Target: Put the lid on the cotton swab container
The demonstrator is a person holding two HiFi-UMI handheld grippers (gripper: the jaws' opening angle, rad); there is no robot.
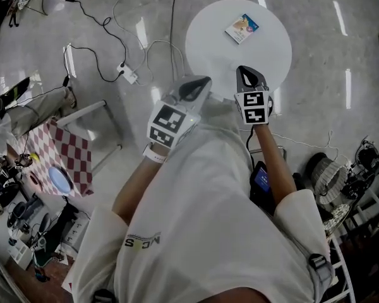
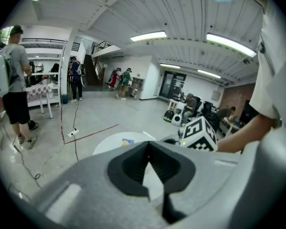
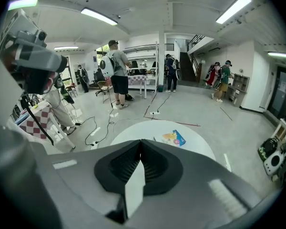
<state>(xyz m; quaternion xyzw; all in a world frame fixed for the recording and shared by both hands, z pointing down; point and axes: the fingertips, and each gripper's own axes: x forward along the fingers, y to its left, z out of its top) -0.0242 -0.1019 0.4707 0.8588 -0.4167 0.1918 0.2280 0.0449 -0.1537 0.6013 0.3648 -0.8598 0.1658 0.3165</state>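
A small flat cotton swab container [image 1: 242, 28] with blue and yellow print lies on the far part of a round white table [image 1: 208, 49]. No separate lid can be made out. My left gripper [image 1: 199, 84] hovers at the table's near edge, shut and holding nothing. Just to its right, my right gripper [image 1: 249, 74] is also shut and bare, over the near rim. The left gripper view shows the container [image 2: 127, 141] small ahead on the table [image 2: 109, 147], past the left gripper [image 2: 149, 144]. In the right gripper view the container [image 3: 174, 138] lies beyond the right gripper [image 3: 141, 142], to its right.
Cables and a power strip [image 1: 129, 76] run over the floor left of the table. A checkered table [image 1: 63, 156] and a white frame [image 1: 95, 115] stand at the left. Gear is piled at the right [image 1: 341, 175]. People [image 3: 117, 73] stand far off.
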